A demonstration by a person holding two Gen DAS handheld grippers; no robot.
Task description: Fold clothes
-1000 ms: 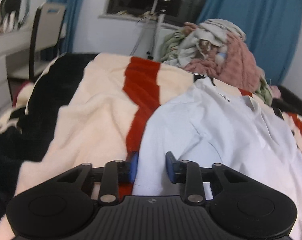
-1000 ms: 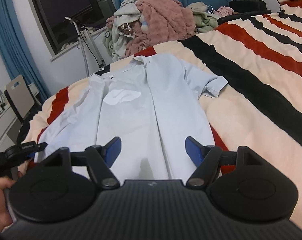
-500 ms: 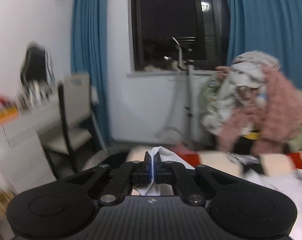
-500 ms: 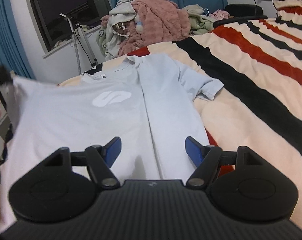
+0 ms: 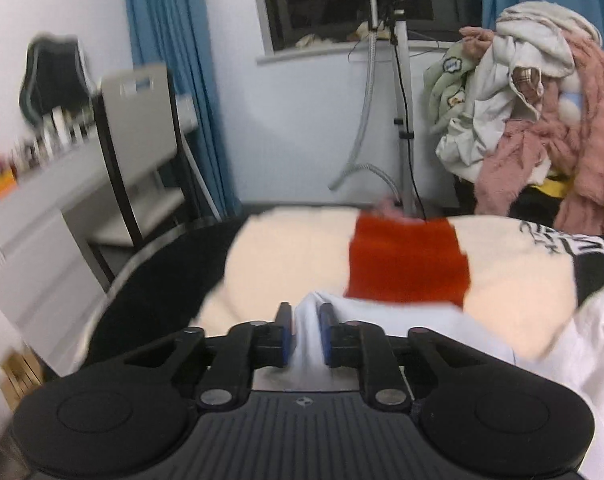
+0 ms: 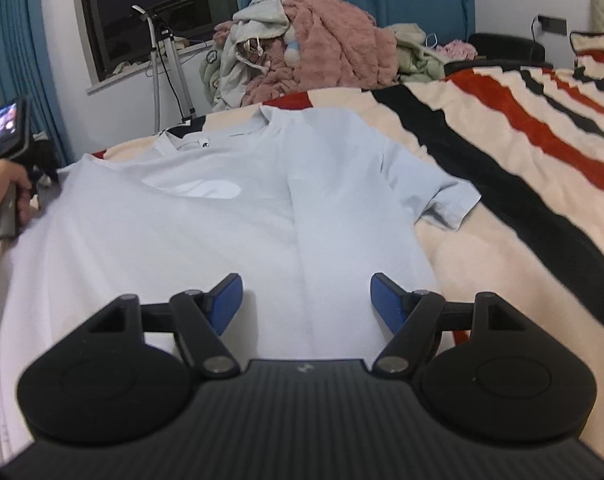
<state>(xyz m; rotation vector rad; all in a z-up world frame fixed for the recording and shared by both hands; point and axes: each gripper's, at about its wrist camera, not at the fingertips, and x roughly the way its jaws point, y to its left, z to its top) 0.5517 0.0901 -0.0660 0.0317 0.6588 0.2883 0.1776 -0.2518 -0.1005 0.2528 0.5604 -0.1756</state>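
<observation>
A pale blue T-shirt [image 6: 222, 232] with a white chest print lies spread face up on the striped blanket [image 6: 521, 200]. In the left wrist view its left edge [image 5: 381, 318] reaches up between the blue pads. My left gripper [image 5: 305, 314] is at the bed's left side. Its jaws are opening and a loose fold of the shirt stands between them. A hand [image 6: 6, 188] holds that gripper at the shirt's left edge. My right gripper [image 6: 305, 292] hovers open over the shirt's lower middle, with nothing between its fingers.
A heap of pink, white and green clothes [image 6: 321, 52] is piled at the bed's far end. A metal stand with a hose [image 5: 397, 100] rises by the window. A chair [image 5: 142, 140] and a white desk [image 5: 42, 200] stand left of the bed.
The left gripper shut on the shirt's left edge, lifted it and pulled it out to the left. The shirt's left side now lies spread flat, and the jaws have parted. The right gripper shifted slightly.
</observation>
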